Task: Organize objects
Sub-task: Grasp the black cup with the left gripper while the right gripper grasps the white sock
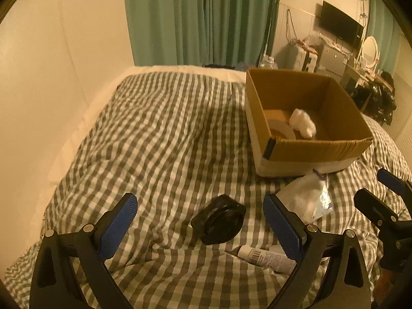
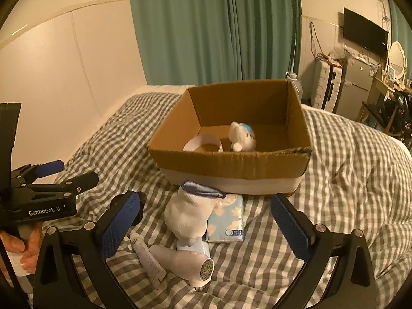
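**On a checked bed: two grippers spread wide over loose items**

On the grey-and-white checked duvet [image 1: 164, 134], an open brown cardboard box [image 2: 231, 162] holds a white plush toy [image 2: 243, 136] & a white tape roll [image 2: 203, 143]. Left gripper [image 1: 199, 221]: released, jaws wide, a black round pouch [image 1: 219, 219] lying btwn them, untouched. Right gripper [image 2: 206, 221]: also released, above a white sock [image 2: 188, 211], blue tissue pack [image 2: 228, 221], white hair dryer [image 2: 188, 262] & white tube [image 2: 148, 260], all just in front of the box.
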